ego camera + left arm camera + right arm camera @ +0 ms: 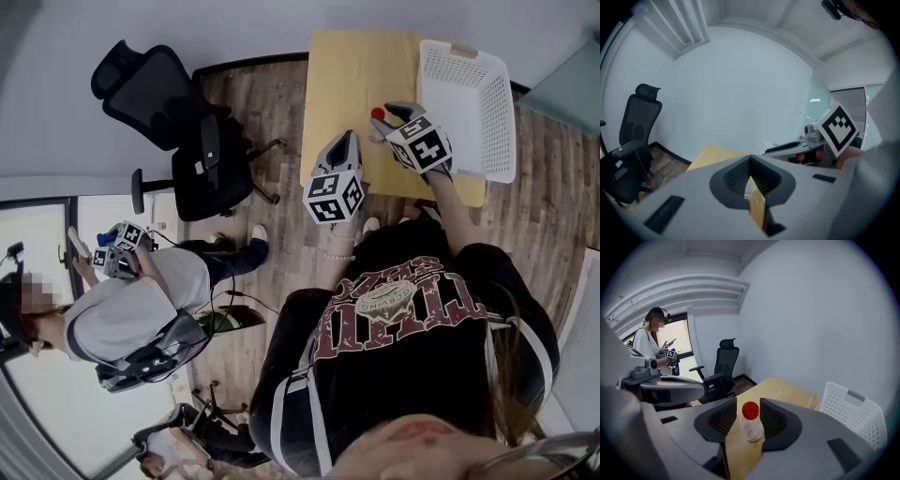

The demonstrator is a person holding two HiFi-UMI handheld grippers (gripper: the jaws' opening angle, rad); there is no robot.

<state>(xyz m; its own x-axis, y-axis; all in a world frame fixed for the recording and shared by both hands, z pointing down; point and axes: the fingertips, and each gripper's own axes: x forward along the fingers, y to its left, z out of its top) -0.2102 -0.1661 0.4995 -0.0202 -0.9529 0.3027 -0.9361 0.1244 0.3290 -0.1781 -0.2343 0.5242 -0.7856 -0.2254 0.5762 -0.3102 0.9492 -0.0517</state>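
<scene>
The main hazard is the small clear bottle [751, 425] with the red cap being knocked over. It stands upright on the wooden table [347, 75], looks nearly empty and so probably light, and it does not sit centred in the gap. In the right gripper view a sliver of table shows between the cap and the left-hand pad, while the right-hand pad lies close against the bottle's side. If the jaws close from here, one pad would likely meet it first and push it sideways, and a toppled round bottle could roll toward the table edge. A hard squeeze could also dent thin plastic or let it pop out of the grip. The right gripper [748, 400] is parted a little wider than the bottle, which stands between its tips without being clamped. In the head view it sits upper right of centre, red cap [378, 113] just left of the gripper [386, 120], with the white perforated basket [469, 94] close by at the right. The left gripper [750, 158] has its jaws brought together at the tips and carries nothing. It hangs over the table's near left edge [345, 139], apart from the bottle, so it gives no support if the bottle tips.
</scene>
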